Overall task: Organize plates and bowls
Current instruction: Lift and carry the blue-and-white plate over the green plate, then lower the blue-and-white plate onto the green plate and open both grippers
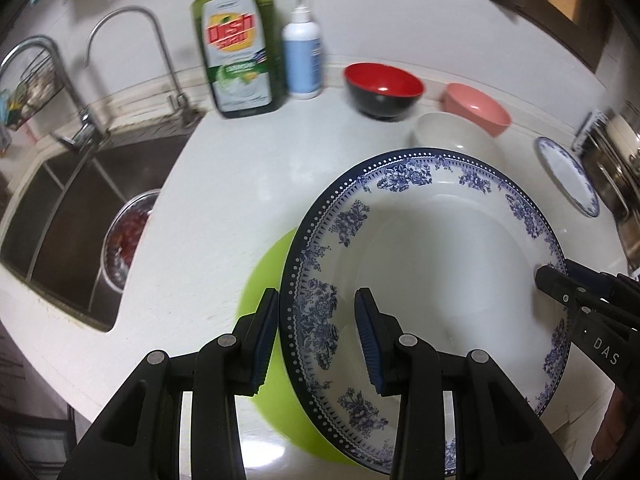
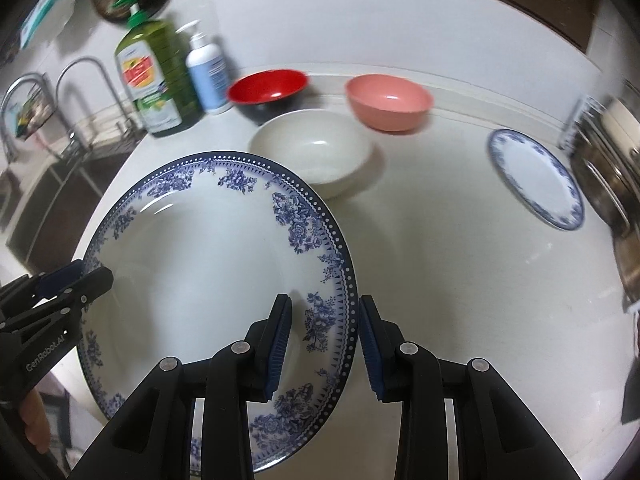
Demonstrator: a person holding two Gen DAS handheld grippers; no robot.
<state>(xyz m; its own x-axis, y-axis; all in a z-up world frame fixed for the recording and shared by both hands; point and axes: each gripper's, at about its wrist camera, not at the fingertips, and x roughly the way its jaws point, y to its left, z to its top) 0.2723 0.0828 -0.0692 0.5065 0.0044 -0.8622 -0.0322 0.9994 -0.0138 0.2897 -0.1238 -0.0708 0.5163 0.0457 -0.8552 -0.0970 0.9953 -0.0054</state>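
my white countertop [image 2: 460,280] runs back to a pale wall [image 1: 380,8]; the steel sink [image 1: 60,216] sits left under two curved faucets [image 1: 132,40] (dark wood cabinets [image 2: 560,0] overhead).

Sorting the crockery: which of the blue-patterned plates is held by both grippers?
The large blue-and-white floral plate, gripped at opposite rims; the smaller blue-rimmed plate lies untouched on the counter.

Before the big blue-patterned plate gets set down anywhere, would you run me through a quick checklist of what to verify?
1. Left gripper straddles the large plate rim: ok.
2. Right gripper straddles the opposite rim: ok.
3. Pads firmly pressing the rim: cannot tell.
4. Plate clear of the white bowl: ok.
5. Small plate unobstructed as a stacking spot: ok.
6. Green bowl beneath the large plate, gap: cannot tell.
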